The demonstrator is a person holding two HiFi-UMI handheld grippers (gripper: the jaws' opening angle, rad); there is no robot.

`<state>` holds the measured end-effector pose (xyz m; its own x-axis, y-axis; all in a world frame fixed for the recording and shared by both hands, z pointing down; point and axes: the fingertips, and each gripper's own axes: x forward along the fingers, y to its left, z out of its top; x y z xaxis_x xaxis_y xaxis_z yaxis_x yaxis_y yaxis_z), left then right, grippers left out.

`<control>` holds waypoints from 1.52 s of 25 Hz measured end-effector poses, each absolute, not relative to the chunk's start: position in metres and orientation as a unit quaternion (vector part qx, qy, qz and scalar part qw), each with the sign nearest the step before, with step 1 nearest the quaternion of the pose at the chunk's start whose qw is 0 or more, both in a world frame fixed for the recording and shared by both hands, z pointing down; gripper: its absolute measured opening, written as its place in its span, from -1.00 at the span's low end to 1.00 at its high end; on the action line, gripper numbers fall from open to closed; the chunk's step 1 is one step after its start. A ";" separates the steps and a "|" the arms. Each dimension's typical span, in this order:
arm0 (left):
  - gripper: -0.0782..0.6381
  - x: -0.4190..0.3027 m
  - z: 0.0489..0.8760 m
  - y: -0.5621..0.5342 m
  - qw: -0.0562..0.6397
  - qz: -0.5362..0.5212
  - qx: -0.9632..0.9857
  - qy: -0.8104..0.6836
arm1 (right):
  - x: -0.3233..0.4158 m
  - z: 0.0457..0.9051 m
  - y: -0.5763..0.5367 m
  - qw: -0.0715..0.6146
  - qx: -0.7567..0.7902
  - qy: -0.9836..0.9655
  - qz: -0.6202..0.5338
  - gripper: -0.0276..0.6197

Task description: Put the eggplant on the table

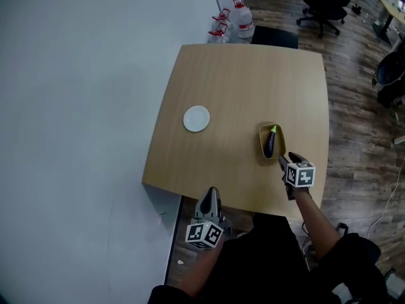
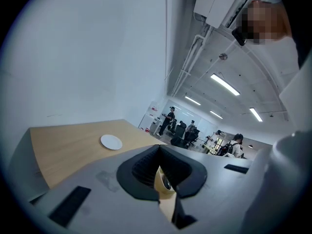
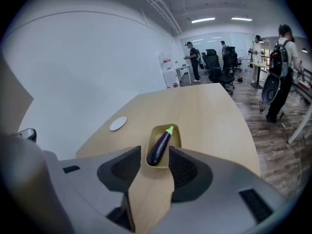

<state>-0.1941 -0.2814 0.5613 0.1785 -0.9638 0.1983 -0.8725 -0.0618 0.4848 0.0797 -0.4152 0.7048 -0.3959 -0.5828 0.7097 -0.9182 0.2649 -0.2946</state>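
Note:
A dark purple eggplant (image 1: 271, 143) with a green stem lies in a shallow tan dish (image 1: 261, 138) on the right half of the wooden table (image 1: 247, 81). My right gripper (image 1: 286, 159) hovers just in front of the dish, tilted down toward it. In the right gripper view the right gripper (image 3: 156, 162) stands open and empty, with the eggplant (image 3: 159, 147) and the dish (image 3: 176, 130) ahead in the gap. My left gripper (image 1: 212, 194) hangs at the table's near edge, shut on nothing. In the left gripper view the left gripper (image 2: 160, 152) has its tips together.
A small white plate (image 1: 196, 118) sits left of the table's centre. Water bottles (image 1: 231, 21) stand on the floor beyond the far edge, next to a white wall (image 1: 76, 106). An office chair (image 1: 323, 2) and several people (image 3: 280, 57) are farther off.

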 end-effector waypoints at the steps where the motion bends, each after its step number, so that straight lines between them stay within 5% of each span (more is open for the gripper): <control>1: -0.75 -0.195 0.559 -0.272 0.258 -0.091 0.723 -0.634 | 0.074 0.694 -0.404 0.236 0.490 -0.766 0.343 -0.19; 5: -0.75 -0.202 0.551 -0.237 0.254 -0.084 0.731 -0.628 | 0.047 0.654 -0.353 0.229 0.475 -0.789 0.315 -0.20; 14: -0.75 -0.195 0.524 -0.149 0.218 -0.058 0.756 -0.615 | -0.002 0.590 -0.219 0.188 0.461 -0.825 0.267 -0.71; 38: -0.75 -0.179 0.506 -0.126 0.192 -0.058 0.780 -0.592 | 0.007 0.499 -0.154 0.131 0.505 -0.842 0.136 -0.73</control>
<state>-0.1785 -0.1257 0.5058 0.2917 -0.9467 0.1367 -0.9021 -0.2248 0.3685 0.0075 -0.1538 0.4985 -0.4553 -0.8152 0.3580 -0.8865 0.4524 -0.0971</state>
